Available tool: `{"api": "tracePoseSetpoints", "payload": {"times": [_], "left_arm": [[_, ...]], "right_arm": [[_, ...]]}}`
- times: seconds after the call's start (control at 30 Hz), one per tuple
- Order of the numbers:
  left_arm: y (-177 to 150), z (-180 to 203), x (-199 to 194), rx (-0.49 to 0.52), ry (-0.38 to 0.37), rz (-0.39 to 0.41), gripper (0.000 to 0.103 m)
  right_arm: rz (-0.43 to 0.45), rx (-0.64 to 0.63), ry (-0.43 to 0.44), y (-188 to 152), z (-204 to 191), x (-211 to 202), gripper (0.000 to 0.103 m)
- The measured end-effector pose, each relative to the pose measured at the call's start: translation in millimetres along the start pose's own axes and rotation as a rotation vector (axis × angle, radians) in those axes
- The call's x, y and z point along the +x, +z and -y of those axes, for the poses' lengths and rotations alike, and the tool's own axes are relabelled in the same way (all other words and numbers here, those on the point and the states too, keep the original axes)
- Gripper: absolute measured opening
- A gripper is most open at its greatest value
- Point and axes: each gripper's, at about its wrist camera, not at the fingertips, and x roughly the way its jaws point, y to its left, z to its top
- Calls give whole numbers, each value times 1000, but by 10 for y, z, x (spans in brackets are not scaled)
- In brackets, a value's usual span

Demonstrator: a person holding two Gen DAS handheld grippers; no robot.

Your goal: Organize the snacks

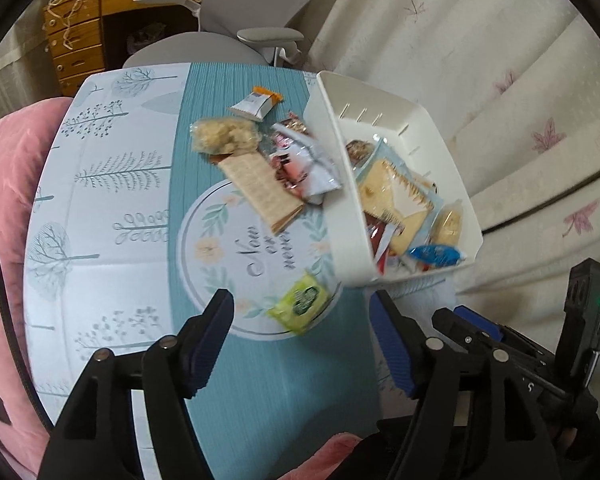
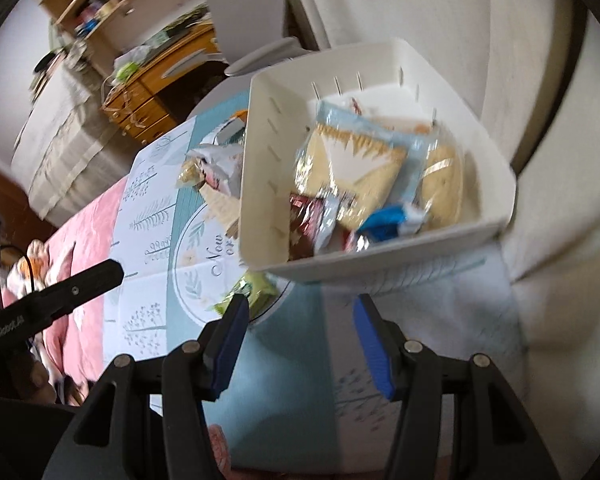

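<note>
Underneath all, a pale bed cover with pink leaf prints (image 1: 520,92), and on it a printed table mat (image 1: 140,208) in light blue with tree drawings and a teal band bearing a round floral emblem. At the mat's right edge, a white slotted plastic basket (image 1: 336,184), seated at the far right of the mat, partly filled: a large blue-edged pack of square crackers (image 1: 392,192), a round biscuit pack (image 1: 450,222), a small blue wrapper (image 1: 434,255) near the front wall, red and silver wrappers beneath.

Just left of the basket, loose on the teal band, a heap of snacks: a long wafer pack (image 1: 260,190), a clear bag of pale crumbly pieces (image 1: 224,134), crumpled pink-and-white wrappers (image 1: 304,164), an orange-ended bar (image 1: 256,105) farthest back. Nearer, alone on the emblem, a yellow-green packet (image 1: 300,302).

Left gripper (image 1: 302,330) pitched steeply down over the mat's near part, blue-padded jaws set wide, nothing between them, the yellow-green packet lying just ahead of the gap, untouched. Right gripper (image 2: 300,316) likewise tilted steeply downward, aimed at the basket's near wall, jaws parted about halfway and empty, tips short of the rim. Seen from the right wrist, the left tool's black body at lower left with a hand (image 2: 36,384) on its grip.
</note>
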Motion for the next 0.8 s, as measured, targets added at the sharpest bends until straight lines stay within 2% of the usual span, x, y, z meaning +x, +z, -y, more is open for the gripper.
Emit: {"api": "tracePoseSetpoints", "payload": {"times": [0.2, 0.33, 0.53, 0.8], "left_arm": [[15, -308, -78, 82, 8, -41, 81], [102, -472, -83, 141, 3, -72, 83], [353, -570, -22, 212, -11, -93, 85], [773, -476, 327, 290, -35, -117, 89]], "right_arm": [[-39, 170, 16, -223, -167, 252, 55], [-85, 337, 41, -341, -223, 482, 55], [-182, 586, 20, -451, -249, 850, 55], [-243, 733, -37, -371, -312, 1139, 55]]}}
